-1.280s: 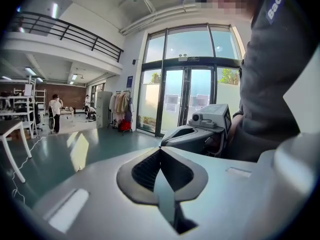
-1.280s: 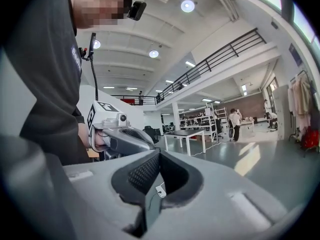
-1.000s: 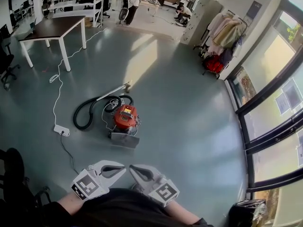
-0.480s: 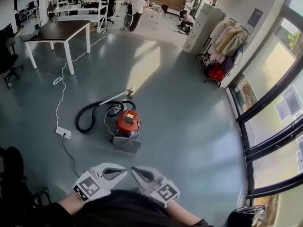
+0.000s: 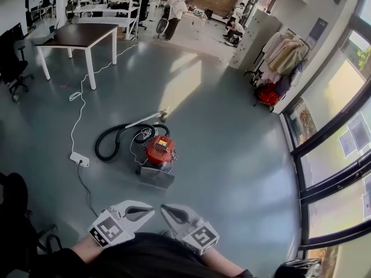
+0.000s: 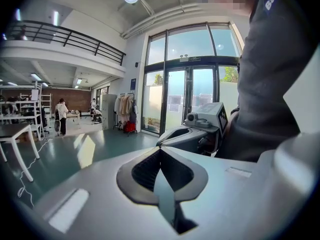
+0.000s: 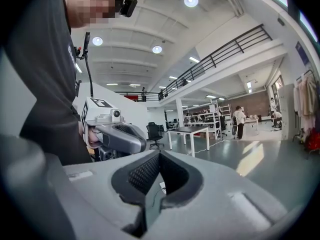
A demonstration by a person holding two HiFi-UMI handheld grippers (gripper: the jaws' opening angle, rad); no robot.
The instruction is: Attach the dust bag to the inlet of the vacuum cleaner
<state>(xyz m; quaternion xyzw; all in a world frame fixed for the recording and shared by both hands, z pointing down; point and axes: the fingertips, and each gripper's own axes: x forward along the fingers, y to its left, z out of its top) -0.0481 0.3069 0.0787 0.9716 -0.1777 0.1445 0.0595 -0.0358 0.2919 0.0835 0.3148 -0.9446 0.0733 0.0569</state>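
A red vacuum cleaner (image 5: 158, 149) stands on the floor some way ahead of me. A grey flat piece (image 5: 155, 177) lies against its near side; I cannot tell whether it is the dust bag. Its black hose (image 5: 109, 141) curls to the left and a pale wand (image 5: 145, 119) lies behind. My left gripper (image 5: 148, 210) and right gripper (image 5: 165, 209) are held close to my body, tips near each other, far from the vacuum. Both are shut with nothing between the jaws, as the left gripper view (image 6: 160, 151) and the right gripper view (image 7: 159, 156) show.
A white power strip (image 5: 79, 159) with its cable lies left of the hose. A dark-topped table (image 5: 81, 36) stands at the back left, a black chair (image 5: 13, 68) beside it. A clothes rack (image 5: 284, 51) and glass doors (image 5: 330, 149) line the right. People are at the far end.
Both grippers have kept their place and stayed shut. The head view has shifted a little, so the vacuum sits slightly lower and further right in the picture.
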